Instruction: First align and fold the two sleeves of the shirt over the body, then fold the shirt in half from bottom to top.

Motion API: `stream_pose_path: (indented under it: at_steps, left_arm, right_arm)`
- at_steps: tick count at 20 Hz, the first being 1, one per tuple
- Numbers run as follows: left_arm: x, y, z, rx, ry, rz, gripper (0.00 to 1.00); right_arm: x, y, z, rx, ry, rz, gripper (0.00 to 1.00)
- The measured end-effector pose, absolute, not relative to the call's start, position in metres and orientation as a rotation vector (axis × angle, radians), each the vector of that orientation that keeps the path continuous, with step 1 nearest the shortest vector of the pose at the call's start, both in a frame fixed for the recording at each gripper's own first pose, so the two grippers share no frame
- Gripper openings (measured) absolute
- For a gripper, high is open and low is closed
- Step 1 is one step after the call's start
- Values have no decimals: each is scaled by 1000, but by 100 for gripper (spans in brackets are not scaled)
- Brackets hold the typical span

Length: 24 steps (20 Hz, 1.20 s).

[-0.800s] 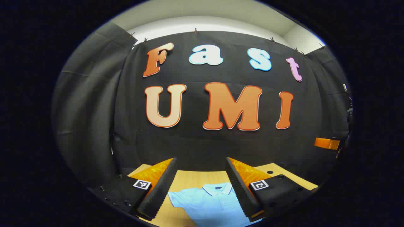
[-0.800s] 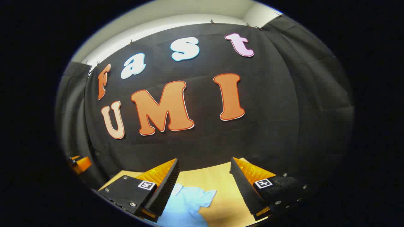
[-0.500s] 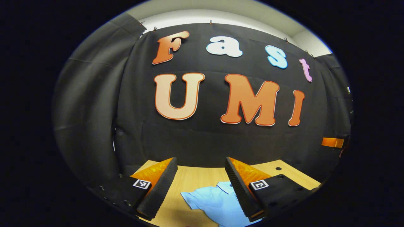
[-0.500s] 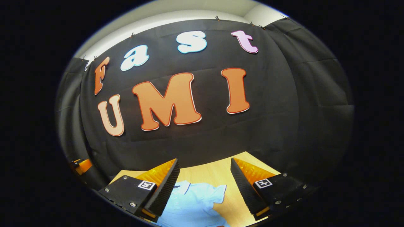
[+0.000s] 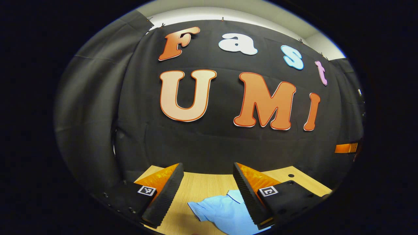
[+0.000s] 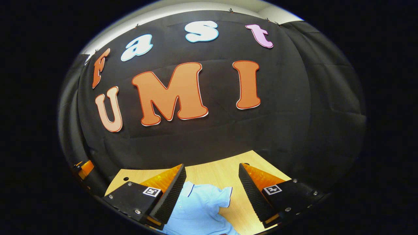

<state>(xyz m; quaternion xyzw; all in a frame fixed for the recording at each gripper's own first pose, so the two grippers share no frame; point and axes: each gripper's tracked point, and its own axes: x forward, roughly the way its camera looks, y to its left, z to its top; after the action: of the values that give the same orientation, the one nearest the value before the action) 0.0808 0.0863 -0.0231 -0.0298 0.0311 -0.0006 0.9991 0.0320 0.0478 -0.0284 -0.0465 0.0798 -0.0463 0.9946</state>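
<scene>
Both tongs [image 5: 207, 192] [image 6: 211, 192] spread, shirt [image 6: 199, 209] beneath, on table [image 6: 215, 174]

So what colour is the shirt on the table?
Light blue, with a thin dark line along the collar. The shirt shows best in the right gripper view.

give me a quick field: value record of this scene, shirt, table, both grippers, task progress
shirt: light blue polo shirt, lying on the table, collar toward the booth wall
sleeves: one sleeve spread out to the side in the left gripper view, the other sleeve spread out in the right gripper view; neither folded over the body
table: light wooden table
left gripper: open, fingers apart above the shirt, holding nothing
right gripper: open, fingers apart above the shirt, holding nothing
task progress: no fold made yet
</scene>
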Motion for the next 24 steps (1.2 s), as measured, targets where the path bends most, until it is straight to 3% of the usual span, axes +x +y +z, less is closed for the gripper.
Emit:
stream_pose_path:
  at_steps: [10,20,24]
  left_arm:
    - [91,64,-37,-86,111,7,99]
    - [101,72,-54,-109,158,36,100]
    - [106,78,-68,-125,193,51,95]
  right_arm:
    - [54,36,-97,-75,410,-55,98]
    - [118,-3,-193,-100,764,-125,98]
    - [143,-25,-246,-138,893,-180,99]
